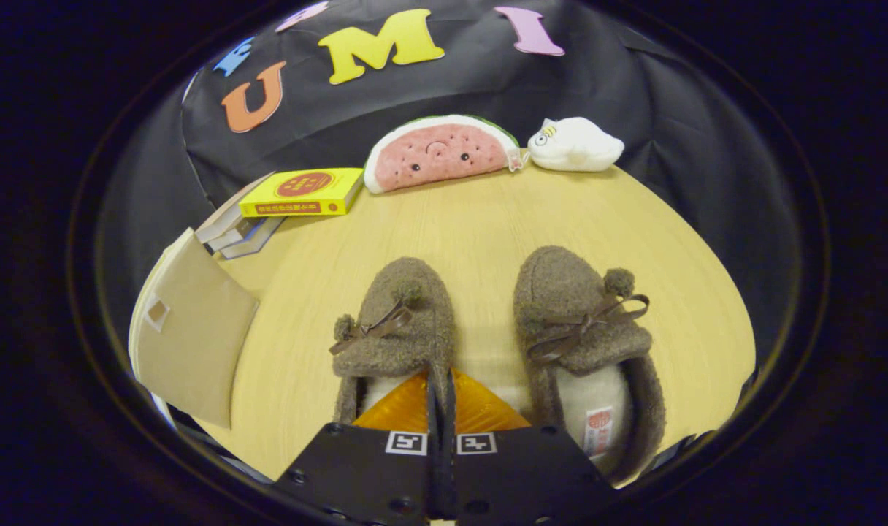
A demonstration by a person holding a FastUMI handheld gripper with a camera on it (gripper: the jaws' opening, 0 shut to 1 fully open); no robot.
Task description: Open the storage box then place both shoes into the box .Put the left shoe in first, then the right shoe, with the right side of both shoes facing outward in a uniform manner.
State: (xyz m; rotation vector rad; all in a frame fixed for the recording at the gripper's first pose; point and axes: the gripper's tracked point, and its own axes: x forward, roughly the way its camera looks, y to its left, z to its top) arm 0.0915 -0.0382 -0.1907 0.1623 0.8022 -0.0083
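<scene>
Seemingly the jaws of the gripper (439, 394) are pressed nearly together, with what looks like the inner side wall of the left shoe (394, 329) pinched in the thin slit between them, though the contact itself is hard to make out. That shoe sits just ahead of the jaws on the table (480, 219), toe pointing away, and the right shoe (586, 343) lies just beside it, apart from it, also toe away. Both are fuzzy brown slippers with a pale fleecy lining, a thin brown ribbon bow and small pom-poms on the vamp; the right one carries a small tag on its insole. Off to the left of the shoes, well apart from them, the beige storage box (188, 329) stands at the table's border with its flap looking swung open, so I judge the opening step done. Neither shoe is in the box yet, so both placements remain, left shoe first. Beyond the shoes lie a stack of books (283, 204), a watermelon plush (440, 153) and a white plush (575, 145).
</scene>
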